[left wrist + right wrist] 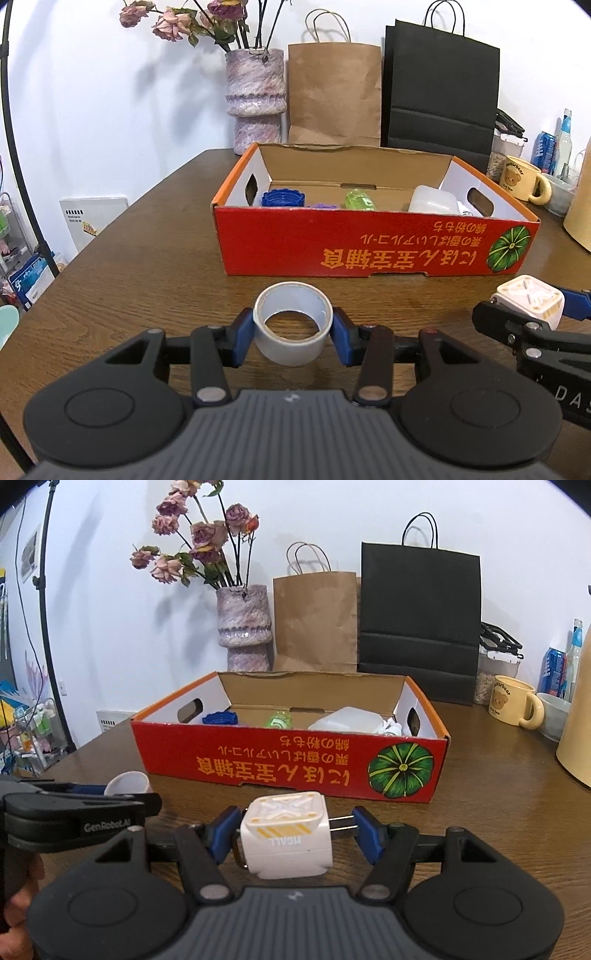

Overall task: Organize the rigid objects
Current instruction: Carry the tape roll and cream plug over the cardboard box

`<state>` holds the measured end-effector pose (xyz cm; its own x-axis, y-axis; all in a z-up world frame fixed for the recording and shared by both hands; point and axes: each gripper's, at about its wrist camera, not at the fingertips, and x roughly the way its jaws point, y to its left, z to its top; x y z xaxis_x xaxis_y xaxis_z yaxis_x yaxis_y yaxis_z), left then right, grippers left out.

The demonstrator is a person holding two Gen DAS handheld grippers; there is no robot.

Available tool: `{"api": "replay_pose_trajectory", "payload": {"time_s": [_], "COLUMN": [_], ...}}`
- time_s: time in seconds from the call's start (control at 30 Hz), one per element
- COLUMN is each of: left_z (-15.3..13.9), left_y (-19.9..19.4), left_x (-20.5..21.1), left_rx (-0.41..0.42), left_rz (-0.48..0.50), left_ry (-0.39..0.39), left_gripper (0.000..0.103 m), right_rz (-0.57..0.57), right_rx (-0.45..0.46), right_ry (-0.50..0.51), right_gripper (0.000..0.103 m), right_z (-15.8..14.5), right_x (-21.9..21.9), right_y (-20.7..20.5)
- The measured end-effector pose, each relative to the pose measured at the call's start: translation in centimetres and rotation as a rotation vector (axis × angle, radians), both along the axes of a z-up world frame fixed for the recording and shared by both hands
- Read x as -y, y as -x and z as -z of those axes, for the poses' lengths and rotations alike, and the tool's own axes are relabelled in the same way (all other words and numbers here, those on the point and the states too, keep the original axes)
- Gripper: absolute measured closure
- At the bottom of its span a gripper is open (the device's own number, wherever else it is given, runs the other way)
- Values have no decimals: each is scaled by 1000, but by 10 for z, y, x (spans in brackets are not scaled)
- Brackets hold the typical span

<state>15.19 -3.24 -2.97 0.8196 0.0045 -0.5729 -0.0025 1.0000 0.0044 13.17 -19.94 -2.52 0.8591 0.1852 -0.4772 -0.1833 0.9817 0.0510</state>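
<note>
Rigid objects partly sit already in the red cardboard box (369,243) at twelve o'clock on the brown wooden table (147,266): a blue toothed ring (282,197), a green clear piece (360,201), a white container (430,199). Two remain outside, I judge. The left gripper (293,338) pinches the grey tape roll (293,326); the right gripper (295,832) pinches the white cube-shaped plug adapter (286,836) at its prongs.

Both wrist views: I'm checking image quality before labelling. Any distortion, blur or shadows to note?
Left wrist view: fisheye bends the table edge and darkens the corners; the tape roll in the left tool is sharp. Right wrist view: same curving; the white charger cube reads crisply; the dried flowers cast soft shadows on the wall.
</note>
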Motion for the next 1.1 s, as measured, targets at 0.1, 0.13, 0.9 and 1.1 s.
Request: {"api": "replay_pose_trajectory", "payload": {"time_s": [0.1, 0.13, 0.9, 1.1], "left_z": [-4, -6, -44, -48], "left_y": [2, 2, -17, -30], "left_x": [1, 2, 5, 5], "left_rx": [13, 17, 108, 118], "left_rz": [2, 1, -12, -24], "left_ry": [-1, -1, 11, 8], "left_gripper": [58, 58, 58, 58], "right_rz": [3, 4, 20, 24], "right_rx": [13, 17, 82, 101], "right_ry": [-5, -7, -24, -28], "right_gripper": [38, 38, 38, 38], "right_z": [-4, -6, -34, -43], "right_x": [1, 2, 1, 1], "right_y": [2, 2, -19, -33]}}
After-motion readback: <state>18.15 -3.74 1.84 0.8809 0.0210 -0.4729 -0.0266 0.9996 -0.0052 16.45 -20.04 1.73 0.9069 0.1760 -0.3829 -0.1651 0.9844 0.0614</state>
